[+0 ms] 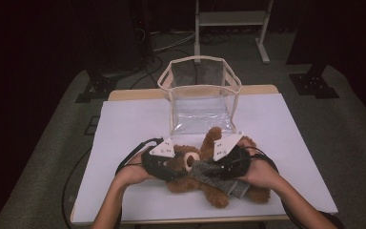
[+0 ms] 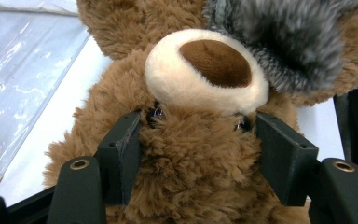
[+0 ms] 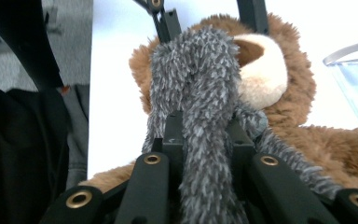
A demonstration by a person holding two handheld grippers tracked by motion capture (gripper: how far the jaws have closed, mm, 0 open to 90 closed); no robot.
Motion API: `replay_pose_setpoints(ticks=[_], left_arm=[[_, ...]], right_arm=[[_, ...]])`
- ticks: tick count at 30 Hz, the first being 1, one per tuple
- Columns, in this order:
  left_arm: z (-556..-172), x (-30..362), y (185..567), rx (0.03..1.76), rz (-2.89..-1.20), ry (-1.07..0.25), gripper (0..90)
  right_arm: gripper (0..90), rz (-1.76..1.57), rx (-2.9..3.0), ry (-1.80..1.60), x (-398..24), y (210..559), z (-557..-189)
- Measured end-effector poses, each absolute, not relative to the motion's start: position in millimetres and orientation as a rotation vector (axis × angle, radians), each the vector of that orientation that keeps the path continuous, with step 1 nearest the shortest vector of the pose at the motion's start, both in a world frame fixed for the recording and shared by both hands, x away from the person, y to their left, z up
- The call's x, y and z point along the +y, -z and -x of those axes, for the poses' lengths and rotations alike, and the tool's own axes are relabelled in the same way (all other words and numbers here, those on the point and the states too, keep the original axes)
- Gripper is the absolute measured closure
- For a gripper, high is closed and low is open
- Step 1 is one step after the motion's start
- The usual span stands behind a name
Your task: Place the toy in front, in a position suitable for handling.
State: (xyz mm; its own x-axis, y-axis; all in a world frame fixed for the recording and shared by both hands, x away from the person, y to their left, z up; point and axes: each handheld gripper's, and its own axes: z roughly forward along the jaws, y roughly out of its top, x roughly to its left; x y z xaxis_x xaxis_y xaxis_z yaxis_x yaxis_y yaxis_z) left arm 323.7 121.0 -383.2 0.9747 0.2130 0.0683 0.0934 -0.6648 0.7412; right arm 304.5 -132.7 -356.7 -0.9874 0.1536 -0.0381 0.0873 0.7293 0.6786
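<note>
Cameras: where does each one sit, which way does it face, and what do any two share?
High view: above the table's near edge, looking forward and down; forearms, both grippers, teddy bear, clear bag.
Left gripper view: along the left gripper, jaws clamping the bear's head.
Right gripper view: along the right gripper, pinching the grey scarf.
Shared: bear's muzzle, scarf.

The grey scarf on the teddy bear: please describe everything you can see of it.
The grey scarf is a fuzzy, knitted-looking strip in mottled grey. It drapes over the brown teddy bear, across its neck and partly over its face beside the cream muzzle. The right hand-held gripper is shut on one stretch of it, which bunches between the black jaws. In the high view its loose end lies across the bear's body toward the table's near edge.
</note>
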Motion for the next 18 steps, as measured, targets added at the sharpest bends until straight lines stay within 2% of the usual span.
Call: replay_pose_setpoints(ticks=[9,12,18], left_arm=[[-324,121,383,0.209,-2.293,-0.187,35.5],[-324,120,382,0.208,-2.298,-0.187,35.4],[-323,121,383,0.200,-2.297,-0.179,35.3]], right_arm=[[74.7,-0.239,2.891,-1.097,-161,368,-293],[74.6,-0.252,2.875,-1.099,-168,363,-291],[74.5,-0.238,2.791,-1.121,-157,345,-305]])
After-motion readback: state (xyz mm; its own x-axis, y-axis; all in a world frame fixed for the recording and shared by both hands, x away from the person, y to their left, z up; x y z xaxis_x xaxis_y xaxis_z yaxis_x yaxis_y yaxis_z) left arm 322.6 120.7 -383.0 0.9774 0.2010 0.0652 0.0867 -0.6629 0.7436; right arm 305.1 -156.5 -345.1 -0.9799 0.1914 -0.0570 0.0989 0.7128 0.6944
